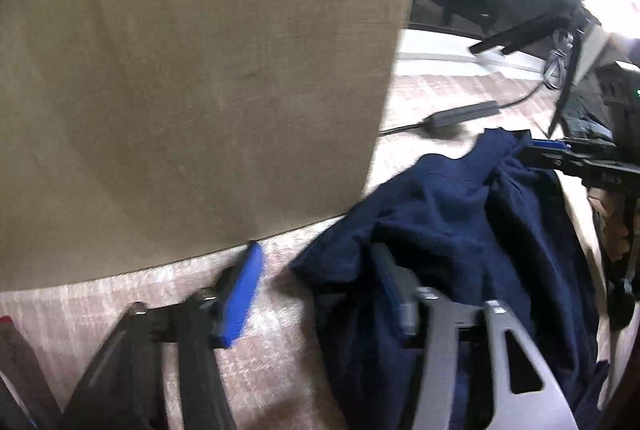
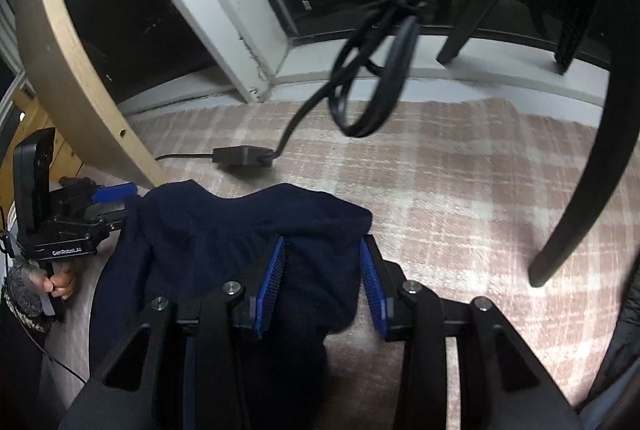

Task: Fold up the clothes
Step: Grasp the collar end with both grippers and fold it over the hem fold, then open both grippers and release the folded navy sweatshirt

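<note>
Two hazards, one navy garment (image 2: pixel 224 230). Your right hand-held gripper (image 2: pixel 322 282) stands wide around the cloth, clamping nothing, so that side could drop. Your left hand-held gripper (image 1: pixel 316 294) is also wide, one finger buried in fabric; closing may bunch layers.

The navy garment (image 2: pixel 224 230) is soft matt cloth, slightly fuzzy like fleece, creased in loose folds; the rug (image 2: pixel 460 198) beneath is a rough woven textile in faded pink and cream plaid; the round table (image 1: pixel 192 70) has a pale matt wood-grain top, its edge (image 2: pixel 52 70) showing bare light plywood; the right gripper (image 2: pixel 322 282) has matt black plastic arms, bright metal screw heads and ribbed blue rubbery pads (image 2: pixel 272 282); the power cord (image 2: pixel 372 78) is smooth, faintly glossy black plastic; the window frame (image 2: pixel 224 2) is chipped white paint.
</note>
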A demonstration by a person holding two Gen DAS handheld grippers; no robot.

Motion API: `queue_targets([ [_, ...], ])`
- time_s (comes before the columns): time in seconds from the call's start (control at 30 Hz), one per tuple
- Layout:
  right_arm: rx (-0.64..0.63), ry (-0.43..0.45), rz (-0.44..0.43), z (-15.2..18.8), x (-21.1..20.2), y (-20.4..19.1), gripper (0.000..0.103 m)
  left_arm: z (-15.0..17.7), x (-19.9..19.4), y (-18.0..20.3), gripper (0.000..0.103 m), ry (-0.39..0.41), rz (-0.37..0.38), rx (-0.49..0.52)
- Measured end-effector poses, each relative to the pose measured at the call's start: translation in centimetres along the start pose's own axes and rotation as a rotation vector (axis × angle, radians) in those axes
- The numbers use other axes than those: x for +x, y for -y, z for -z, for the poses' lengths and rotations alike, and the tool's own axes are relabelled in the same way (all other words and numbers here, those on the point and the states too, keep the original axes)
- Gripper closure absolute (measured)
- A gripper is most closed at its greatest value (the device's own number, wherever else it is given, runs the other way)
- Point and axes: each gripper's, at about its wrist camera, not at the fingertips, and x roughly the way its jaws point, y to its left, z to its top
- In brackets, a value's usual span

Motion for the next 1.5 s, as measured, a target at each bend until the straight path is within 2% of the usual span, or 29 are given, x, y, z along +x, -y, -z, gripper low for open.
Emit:
queue_targets([
  [0.03,0.001,0.003,-0.008,0.1,0.0,0.0,0.090,0.0,0.0,0.1,0.080,0.003,0.023,0.000],
  [0.1,0.014,0.015,-0.023,0.2,-0.2,0.1,0.094,0.1,-0.2,0.3,0.090,0.012,0.050,0.005],
  [0.27,0.009,0.094,-0.065,0.6,-3.8,-0.8,0.097,0.3,-2.9,1.0,0.092,0.072,0.080,0.025],
  [0.47,-0.042,0.181,-0.094,2.3,-10.2,-3.7,0.098,3.6,-10.9,2.5,0.092,0.143,0.092,0.055],
  [0.6,-0.089,0.197,-0.090,7.5,-14.3,-6.1,0.098,8.1,-16.4,6.2,0.092,0.175,0.087,0.111],
  [0.8,-0.159,0.221,-0.082,15.2,-20.5,-9.7,0.098,15.7,-22.2,8.3,0.092,0.194,0.108,0.101],
  [0.93,-0.200,0.233,-0.071,20.7,-24.2,-12.0,0.098,20.4,-23.3,10.2,0.092,0.170,0.143,0.073],
  [1.07,-0.198,0.219,-0.033,27.0,-25.2,-13.2,0.098,25.2,-24.2,11.1,0.092,0.137,0.171,0.046],
  [1.2,-0.275,0.187,0.015,31.4,-24.4,-14.2,0.098,29.0,-22.5,11.8,0.092,0.063,0.206,0.026],
  [1.3,-0.363,0.070,0.097,33.7,-22.4,-14.4,0.097,31.9,-21.9,12.2,0.087,-0.023,0.211,0.026],
  [1.4,-0.465,-0.067,0.187,36.7,-22.7,-14.3,0.097,34.4,-22.8,12.8,0.086,-0.082,0.156,0.083],
  [1.47,-0.461,-0.068,0.195,37.4,-24.2,-13.8,0.093,34.7,-23.9,13.0,0.083,-0.085,0.148,0.095],
  [1.5,-0.437,-0.051,0.186,37.1,-25.1,-13.6,0.084,34.4,-24.4,13.3,0.078,-0.067,0.152,0.104],
])
